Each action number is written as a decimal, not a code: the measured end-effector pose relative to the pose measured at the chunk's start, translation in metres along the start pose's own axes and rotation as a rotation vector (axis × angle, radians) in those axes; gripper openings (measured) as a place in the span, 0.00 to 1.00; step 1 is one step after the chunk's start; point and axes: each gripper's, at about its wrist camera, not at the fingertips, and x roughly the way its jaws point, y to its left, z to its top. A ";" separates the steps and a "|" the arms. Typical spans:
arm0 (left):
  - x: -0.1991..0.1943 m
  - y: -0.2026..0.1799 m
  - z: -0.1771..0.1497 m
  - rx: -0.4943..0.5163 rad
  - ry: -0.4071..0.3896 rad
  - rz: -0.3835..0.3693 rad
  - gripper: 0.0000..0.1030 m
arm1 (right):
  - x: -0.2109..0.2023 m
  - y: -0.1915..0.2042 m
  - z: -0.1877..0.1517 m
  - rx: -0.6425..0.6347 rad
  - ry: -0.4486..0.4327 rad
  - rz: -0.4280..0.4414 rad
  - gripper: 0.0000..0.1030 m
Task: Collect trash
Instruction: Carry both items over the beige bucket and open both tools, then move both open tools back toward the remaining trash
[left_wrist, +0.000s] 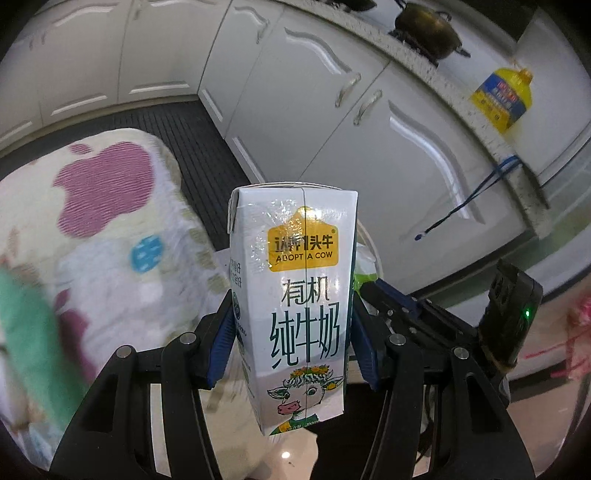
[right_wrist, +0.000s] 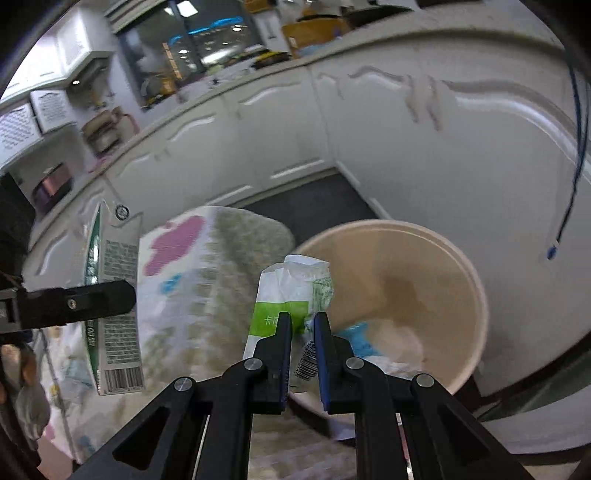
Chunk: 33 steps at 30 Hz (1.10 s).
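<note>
Left hand-held gripper (left_wrist: 291, 328): we hold it clamped on the milk carton (left_wrist: 295, 306), blue pads pressing its two narrow sides low on the body, so the carton stands upright with its printed face toward the camera.
Why the carton is held so: a grip across the narrow faces keeps a light, probably empty box from twisting while we carry it; we judge it is on its way to the bin.
Right hand-held gripper (right_wrist: 303, 332): we have it pinched nearly together on a crumpled white-and-green wrapper (right_wrist: 291, 291), which sticks up from between the pads.
Where the trash is: both pieces are in the air in our grippers; the wrapper hangs near the rim of the beige bin (right_wrist: 465, 266), just on its near side.
Bin contents: some white and blue scraps already lie at the bottom.
Only the right view shows: the bin itself, plus the carton's back panel (right_wrist: 114, 295) with barcode and the left gripper's finger across it, off to the left.
Only the left view shows: the carton's front label, a pot (left_wrist: 428, 29) and a yellow bottle (left_wrist: 502, 96) up on the kitchen counter.
Both views: a flower-patterned cloth (left_wrist: 103, 229) beside us, white cabinet doors and a dark floor mat behind.
Next, as we judge it: bring each piece over the bin mouth before releasing.
</note>
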 end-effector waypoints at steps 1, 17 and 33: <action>0.008 -0.002 0.002 0.000 0.005 0.005 0.53 | 0.006 -0.007 0.000 0.010 0.007 -0.021 0.11; 0.047 -0.007 0.008 -0.027 0.009 -0.090 0.68 | 0.014 -0.039 -0.008 0.125 0.032 -0.053 0.39; -0.044 0.004 -0.033 0.059 -0.113 0.079 0.68 | -0.002 0.026 -0.011 0.026 0.006 0.028 0.44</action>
